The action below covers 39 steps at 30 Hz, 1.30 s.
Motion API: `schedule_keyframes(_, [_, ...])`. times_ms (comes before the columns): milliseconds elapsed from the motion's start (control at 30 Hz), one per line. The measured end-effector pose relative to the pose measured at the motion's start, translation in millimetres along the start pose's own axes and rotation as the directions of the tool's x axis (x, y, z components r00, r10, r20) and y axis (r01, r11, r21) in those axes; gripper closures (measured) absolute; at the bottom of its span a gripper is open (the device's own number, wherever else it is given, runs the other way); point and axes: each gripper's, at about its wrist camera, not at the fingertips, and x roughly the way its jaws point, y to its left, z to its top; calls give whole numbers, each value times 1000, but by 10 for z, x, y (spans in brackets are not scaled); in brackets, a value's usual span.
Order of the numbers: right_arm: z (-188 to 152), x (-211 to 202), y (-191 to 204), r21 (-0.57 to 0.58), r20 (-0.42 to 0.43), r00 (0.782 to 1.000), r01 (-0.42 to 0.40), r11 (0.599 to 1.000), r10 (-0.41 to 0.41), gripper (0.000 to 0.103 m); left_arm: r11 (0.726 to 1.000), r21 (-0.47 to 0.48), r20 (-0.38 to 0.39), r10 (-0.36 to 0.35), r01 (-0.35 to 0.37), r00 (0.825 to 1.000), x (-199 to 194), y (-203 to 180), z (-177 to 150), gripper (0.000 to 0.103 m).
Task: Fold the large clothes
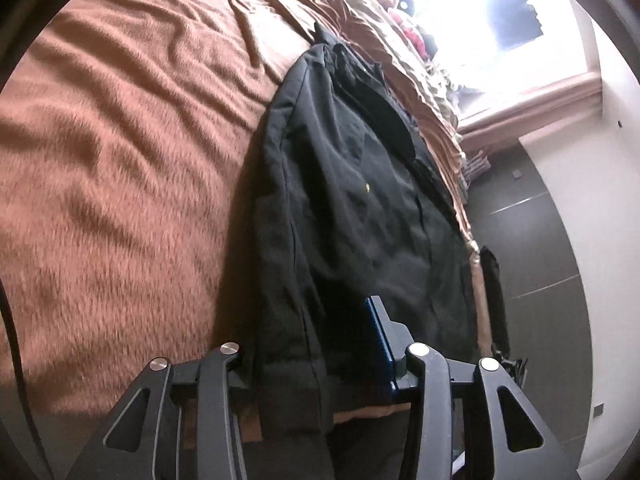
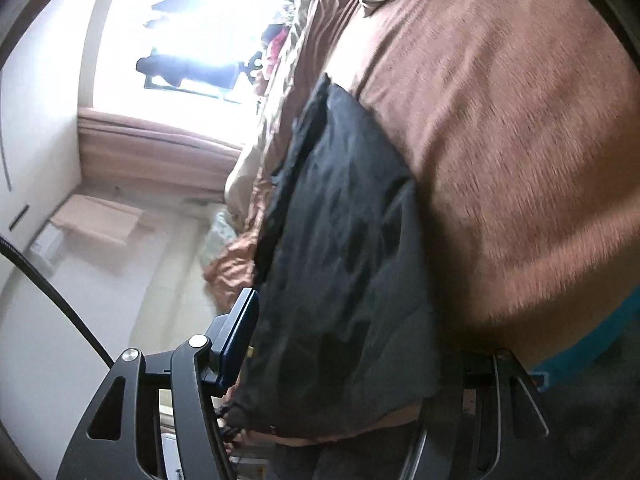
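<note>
Lying along the edge of a bed covered by a brown blanket [image 1: 120,160], a black jacket [image 1: 360,200] is seen between the fingers of the left gripper [image 1: 316,344] and the right gripper [image 2: 340,344], though whether either one pinches it cannot be told

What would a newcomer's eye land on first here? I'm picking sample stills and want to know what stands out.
First the black garment, a dark slab lying along the edge of the rust-brown fuzzy bedspread that fills most of both views. Next the glaring, blown-out window at the far end of the bed. In the foreground, the left tool and right tool each straddle the garment's near end.
</note>
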Motion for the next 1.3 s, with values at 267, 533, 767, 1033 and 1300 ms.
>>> schedule_keyframes(267, [33,-225,223,34,89,990,110,993,-113,90,997,-46,51,67,-65,996,-17,55,107,93])
schedule_keyframes(533, [-17,-360,665,-26,108,981,164,986,-161,103,999,-43,151,18,-11,988,-330,-104,131,100])
schedule_keyframes(767, [-96,-533,1254,-118,107,987,131,984,-119,103,996,-37,238,-64,75,969,-866,-297,170,100])
schedule_keyframes(1033, [-369,-864,1457,-194,105,993,78,978,-58,103,993,9,302,-118,121,946,-1503,-482,-42,100])
schedule_keyframes(1300, [-708,-1040,1599,-245,94,995,35,969,-12,103,988,29,362,-150,150,920,-2148,-538,-372,100])
